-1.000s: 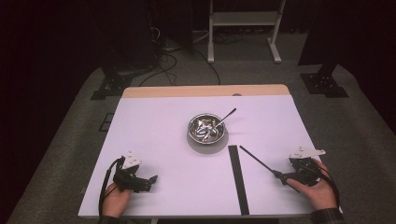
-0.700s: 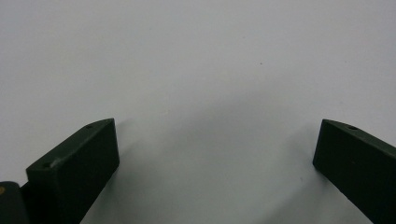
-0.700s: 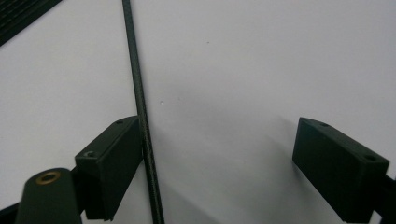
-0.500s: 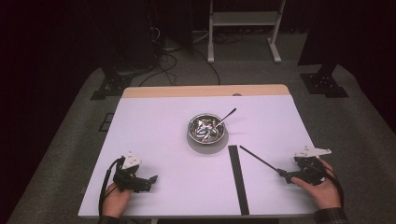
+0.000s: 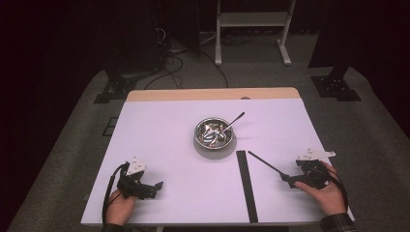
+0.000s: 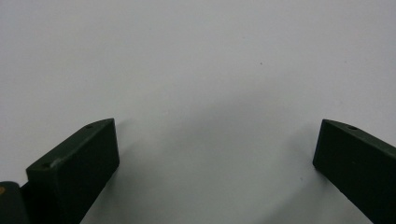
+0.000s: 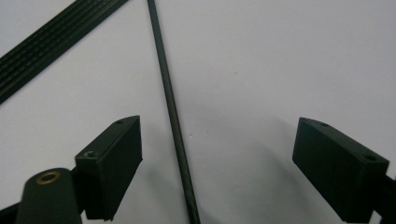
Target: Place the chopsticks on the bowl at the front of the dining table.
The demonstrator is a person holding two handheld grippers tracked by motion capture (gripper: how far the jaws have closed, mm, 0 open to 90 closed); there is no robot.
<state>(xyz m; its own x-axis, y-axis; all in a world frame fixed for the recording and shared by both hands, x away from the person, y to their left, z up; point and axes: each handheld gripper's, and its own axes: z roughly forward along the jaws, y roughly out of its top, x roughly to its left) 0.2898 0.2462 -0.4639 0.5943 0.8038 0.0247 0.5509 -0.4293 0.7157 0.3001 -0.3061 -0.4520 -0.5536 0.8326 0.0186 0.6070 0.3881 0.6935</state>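
Note:
A thin black rod (image 5: 268, 166) lies slantwise on the white table (image 5: 159, 135) at the front right. My right gripper (image 5: 290, 181) rests at the rod's near end with its jaws open. In the right gripper view the rod (image 7: 170, 107) runs between the jaws of the right gripper (image 7: 217, 135), nearer the left one and touching neither. My left gripper (image 5: 157, 186) sits on the table at the front left. In the left gripper view the left gripper (image 6: 217, 135) is open over bare table.
A metal bowl (image 5: 213, 134) with a spoon (image 5: 234, 119) leaning out of it stands at the table's middle. A long flat black strip (image 5: 245, 183) lies from below the bowl to the front edge, left of the rod; the strip (image 7: 51, 39) also crosses the right gripper view's top left corner.
The right hand and its gripper have shifted very slightly at the rod's near end. The rod, the strip, the bowl and the left gripper have stayed in place.

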